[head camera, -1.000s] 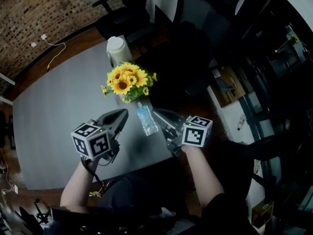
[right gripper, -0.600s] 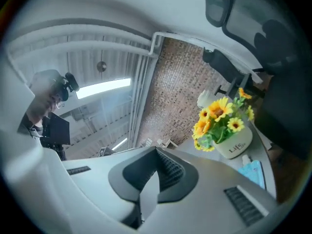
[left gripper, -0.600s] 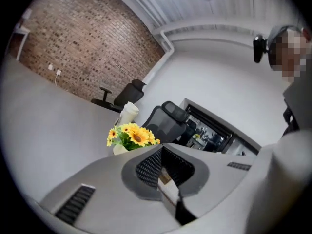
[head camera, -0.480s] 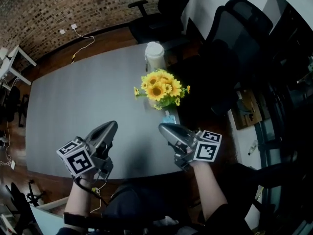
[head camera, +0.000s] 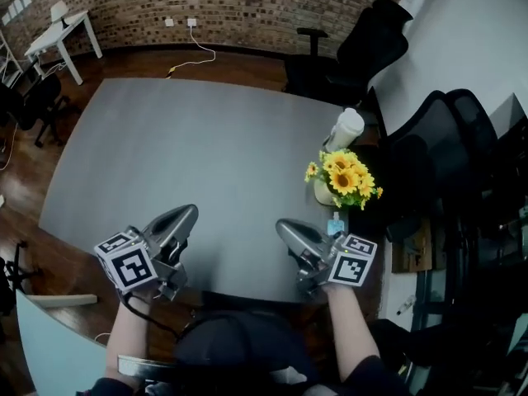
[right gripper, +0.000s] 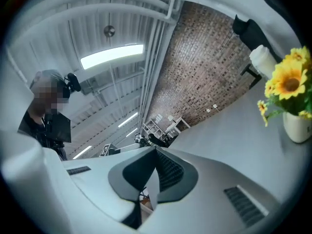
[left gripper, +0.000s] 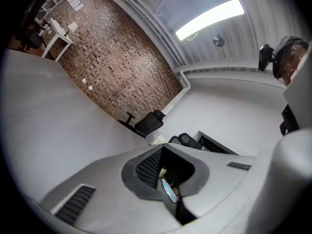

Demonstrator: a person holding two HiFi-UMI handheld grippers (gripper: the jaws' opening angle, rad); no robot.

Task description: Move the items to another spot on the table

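Note:
A bunch of yellow sunflowers [head camera: 344, 174] in a white vase [right gripper: 298, 126] stands near the table's right edge, with a white lidded tumbler [head camera: 345, 128] just behind it. A small clear bottle [head camera: 334, 223] lies in front of the flowers, partly hidden by my right gripper [head camera: 285, 225]. That gripper is shut and empty, left of the bottle. My left gripper [head camera: 190, 212] is shut and empty too, over the table's near edge, well left of the items. Through the left gripper's hollow the bottle [left gripper: 169, 190] shows.
The grey table [head camera: 190, 147] stretches wide to the left and back. Black office chairs [head camera: 367, 44] stand at its far and right sides. A brick wall and a small white desk [head camera: 62, 27] lie behind. A white cable [head camera: 194, 58] runs on the floor.
The head view has swung left, so flowers, tumbler and bottle now sit at the right. Both grippers have moved left along the near edge, away from the bottle, still shut.

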